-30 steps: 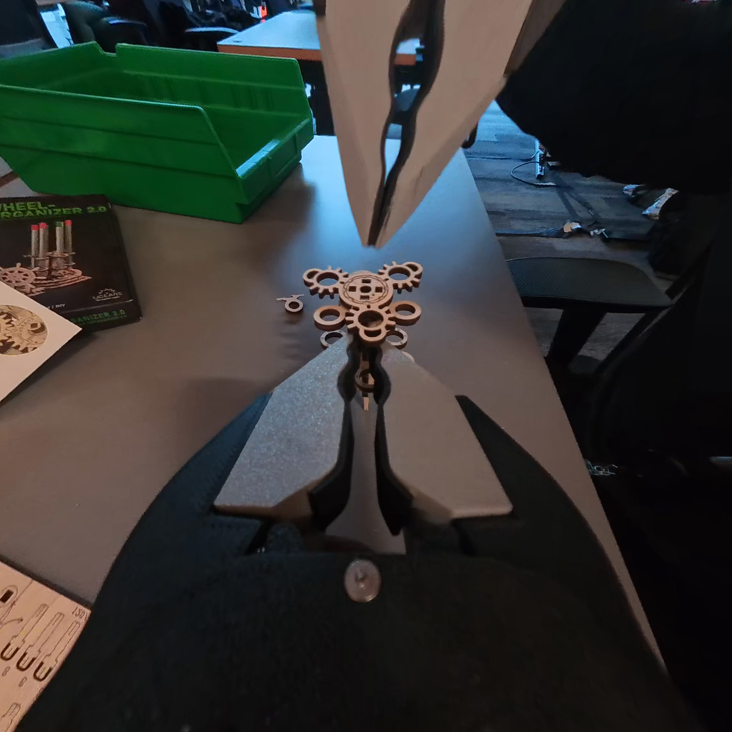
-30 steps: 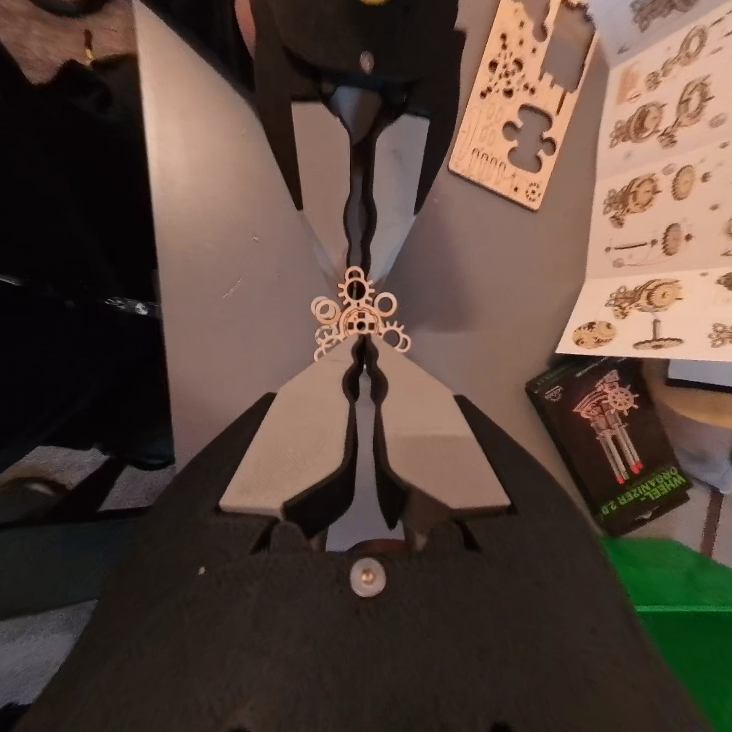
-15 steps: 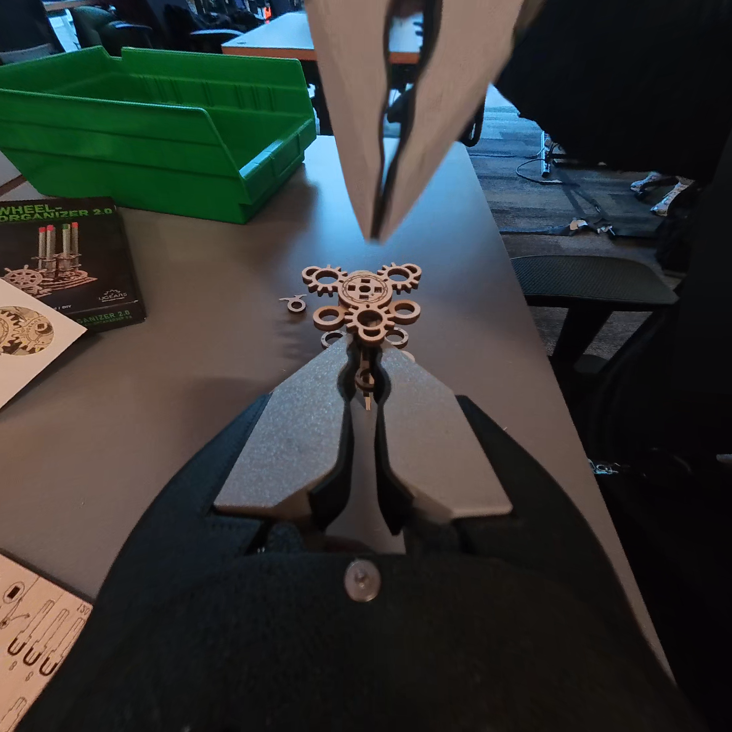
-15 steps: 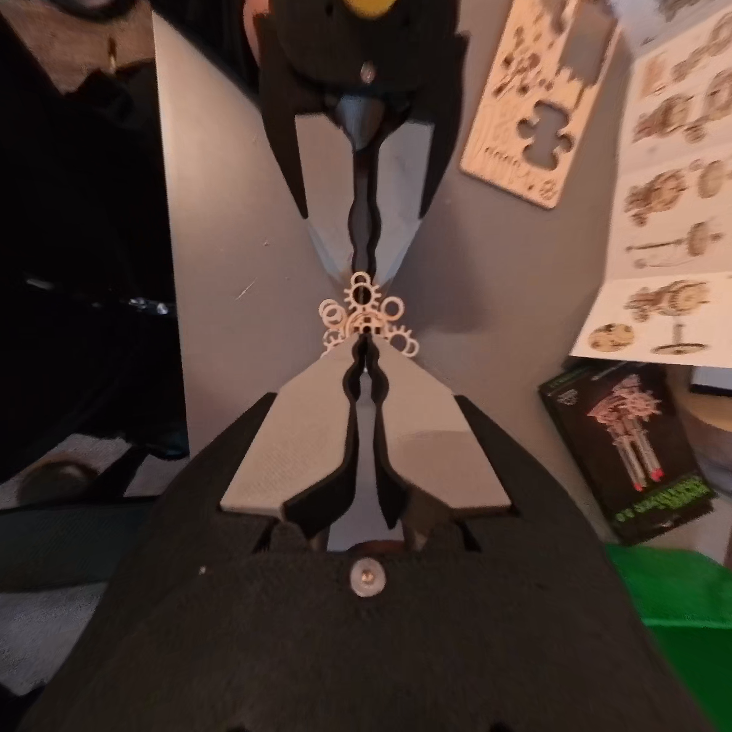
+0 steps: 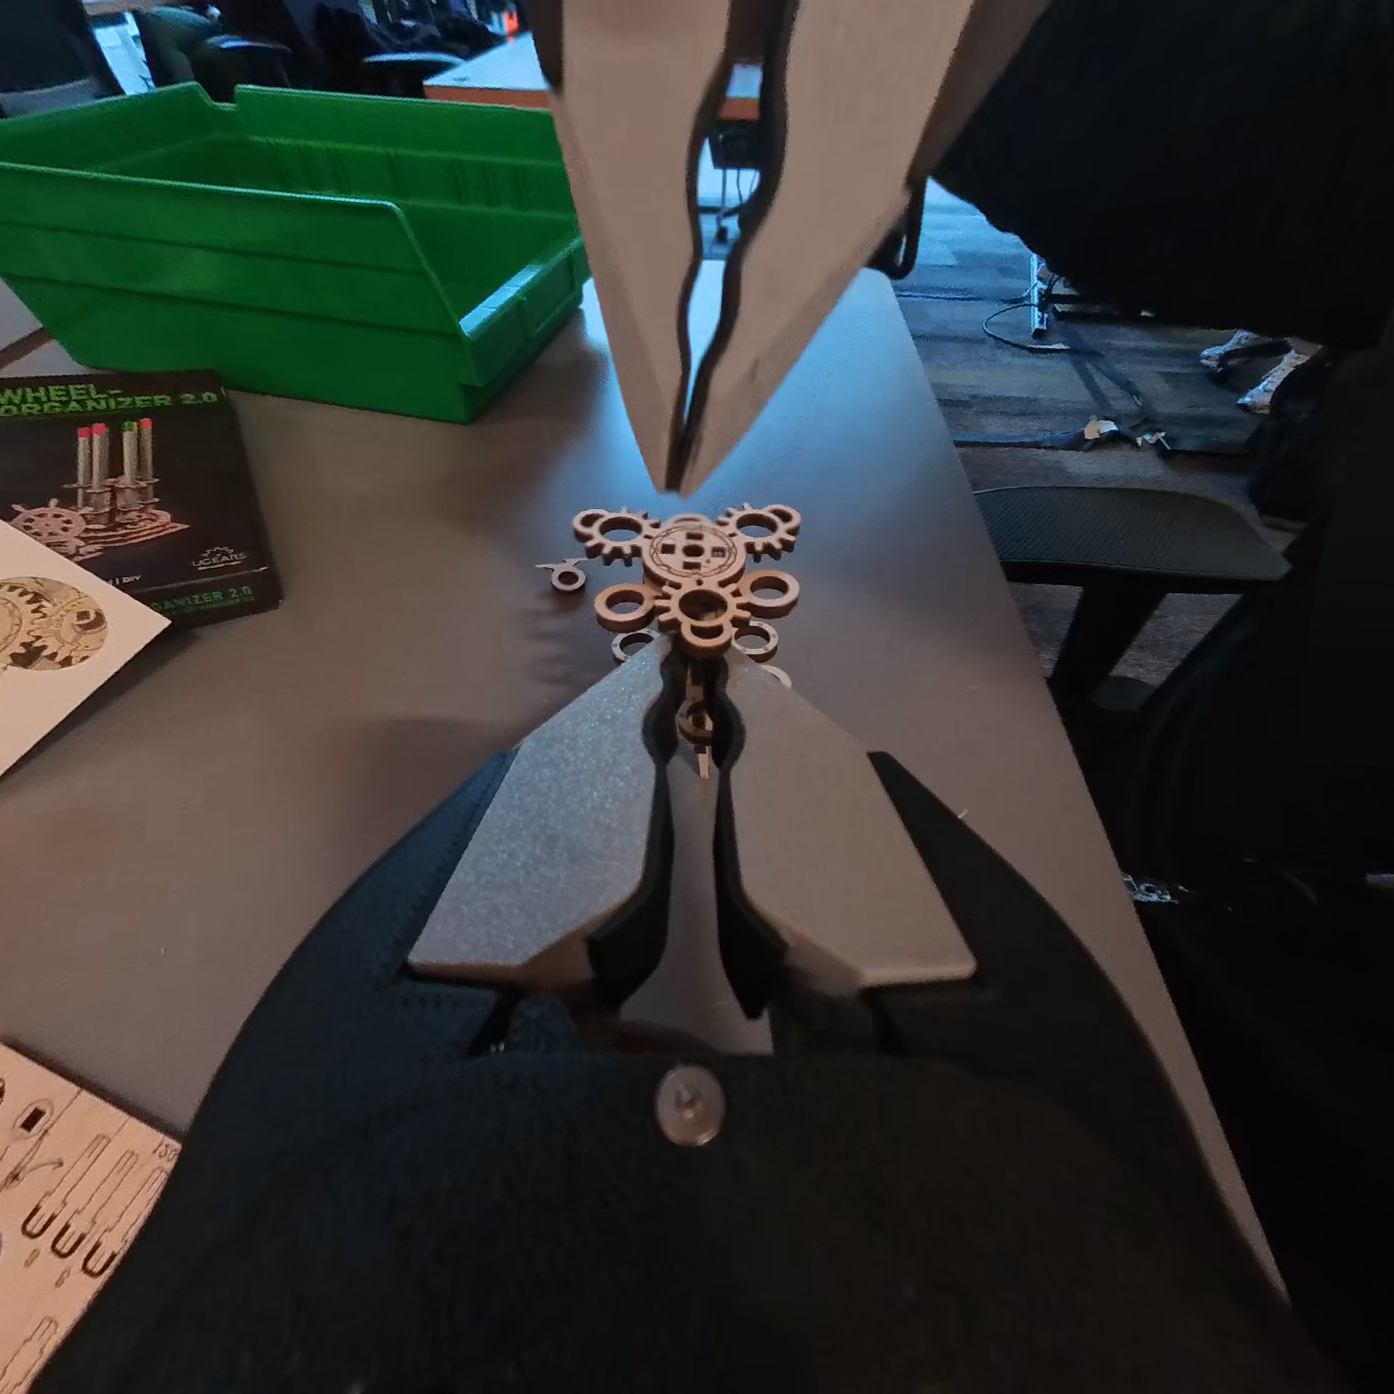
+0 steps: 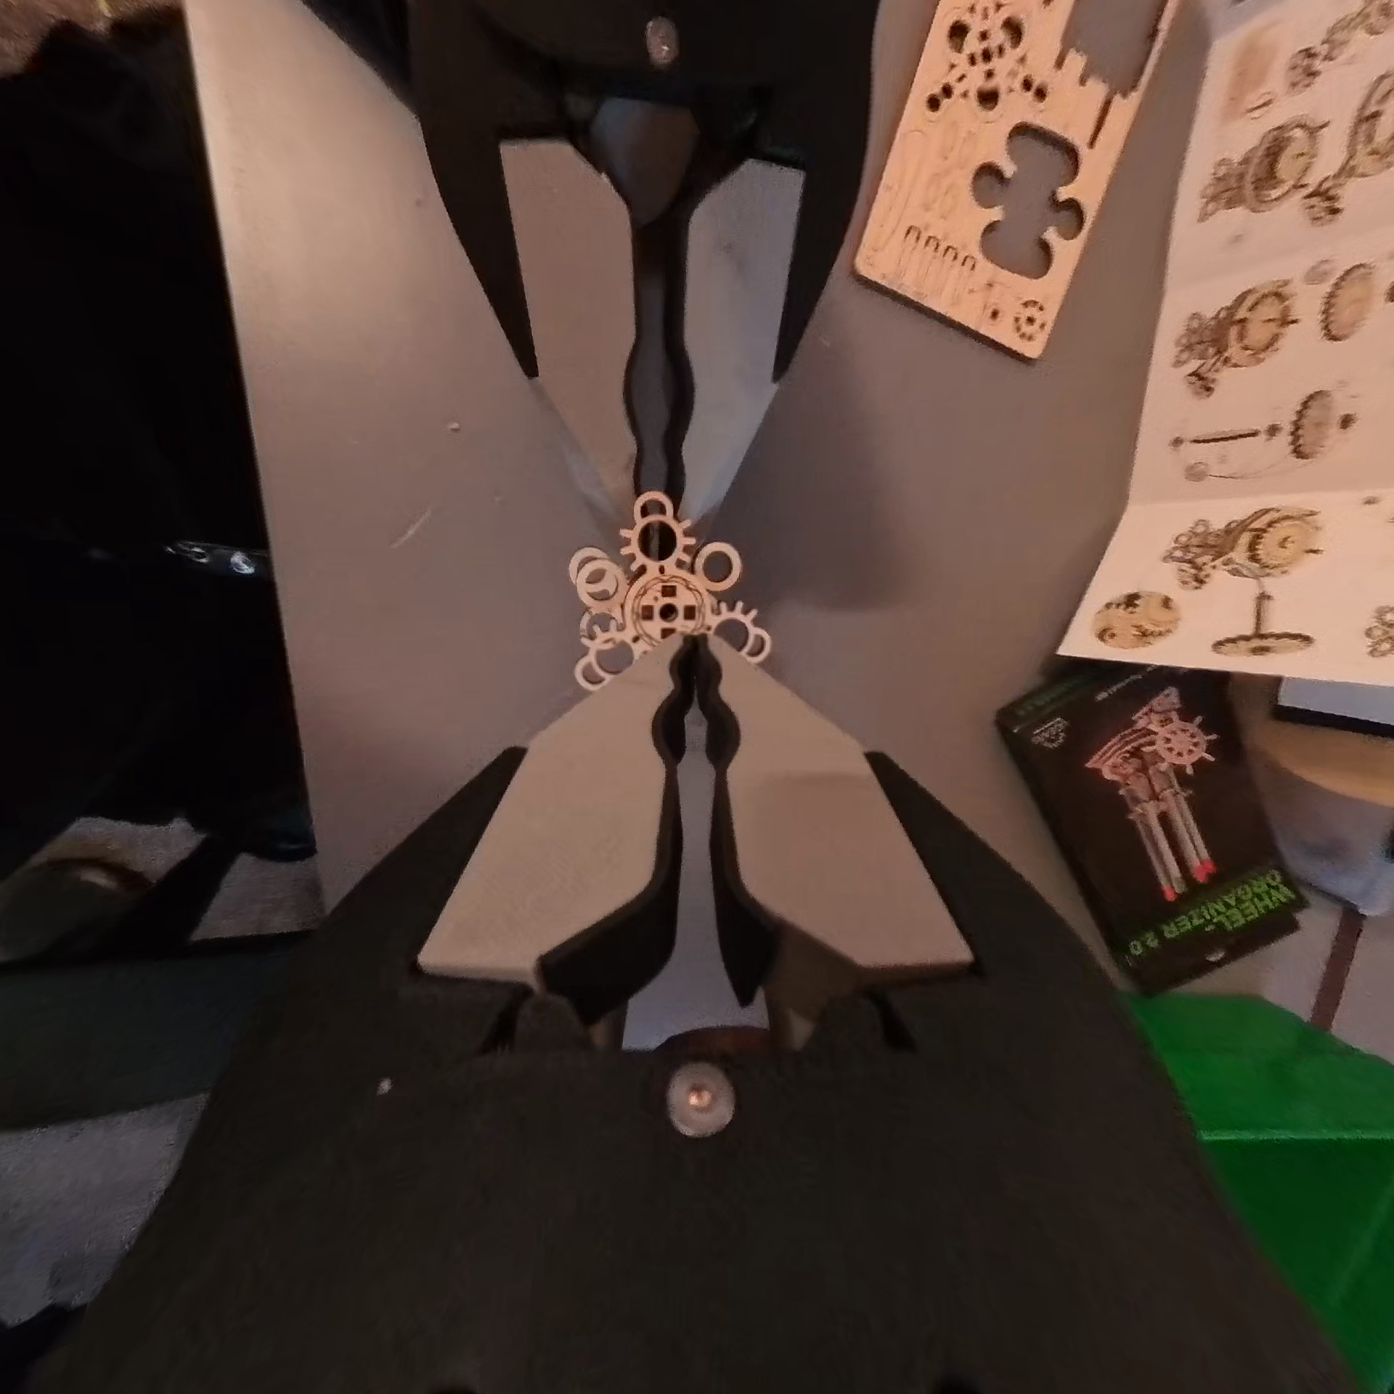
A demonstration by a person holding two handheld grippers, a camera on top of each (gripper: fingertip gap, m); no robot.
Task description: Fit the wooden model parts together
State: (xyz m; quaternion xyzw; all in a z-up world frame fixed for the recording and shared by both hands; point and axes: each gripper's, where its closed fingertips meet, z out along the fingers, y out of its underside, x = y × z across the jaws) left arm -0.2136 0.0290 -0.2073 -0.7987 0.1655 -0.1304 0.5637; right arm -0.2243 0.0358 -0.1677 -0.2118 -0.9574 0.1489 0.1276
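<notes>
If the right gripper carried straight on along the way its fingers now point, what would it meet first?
Most likely the wooden gear plate directly ahead of the right gripper; its tips already seem at the plate's edge, though depth is unclear.

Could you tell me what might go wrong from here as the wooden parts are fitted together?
1. The left tongs pinch a thin wooden pin at the gear plate; a skewed push could snap it.
2. The right tongs, shut just above the plate, might knock it sideways.
3. The small loose piece lies close beside the plate and could be swept away.
</notes>
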